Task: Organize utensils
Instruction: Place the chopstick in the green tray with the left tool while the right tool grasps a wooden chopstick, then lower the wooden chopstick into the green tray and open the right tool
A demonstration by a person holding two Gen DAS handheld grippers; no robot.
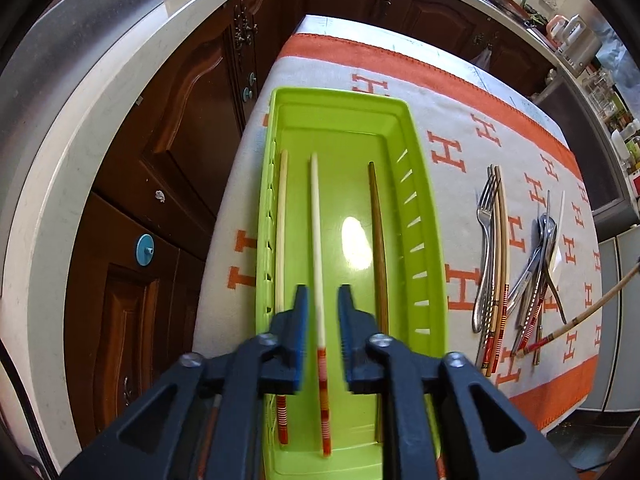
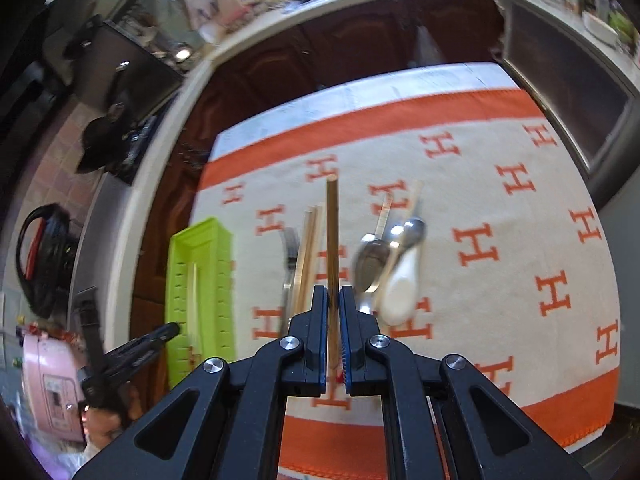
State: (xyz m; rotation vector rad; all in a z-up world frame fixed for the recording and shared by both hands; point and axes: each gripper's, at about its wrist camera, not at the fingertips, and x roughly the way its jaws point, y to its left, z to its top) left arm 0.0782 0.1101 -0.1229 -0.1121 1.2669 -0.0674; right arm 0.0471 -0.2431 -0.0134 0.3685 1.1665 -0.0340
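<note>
A lime-green tray [image 1: 340, 94] lies at the table's left end with three chopsticks in it. My left gripper [image 1: 323, 292] hangs over its near end, open, and a white chopstick with a red-banded handle [image 1: 316, 220] lies between the pads untouched. A pale chopstick [image 1: 282, 216] and a brown one [image 1: 378, 240] lie on either side of it. My right gripper [image 2: 333, 292] is shut on a brown chopstick [image 2: 332, 232], held above the cloth. Beneath it lie a fork [image 2: 290, 264], a chopstick pair [image 2: 310, 256], a metal spoon [image 2: 372, 260] and a white spoon [image 2: 402, 292].
An orange-and-white cloth with an H pattern [image 2: 500, 240] covers the table. Dark wooden cabinets [image 1: 168, 128] and a pale countertop [image 1: 80, 92] stand close behind and to the left. A tan chopstick [image 1: 588, 304] slants in at the right edge above the utensil pile [image 1: 540, 264].
</note>
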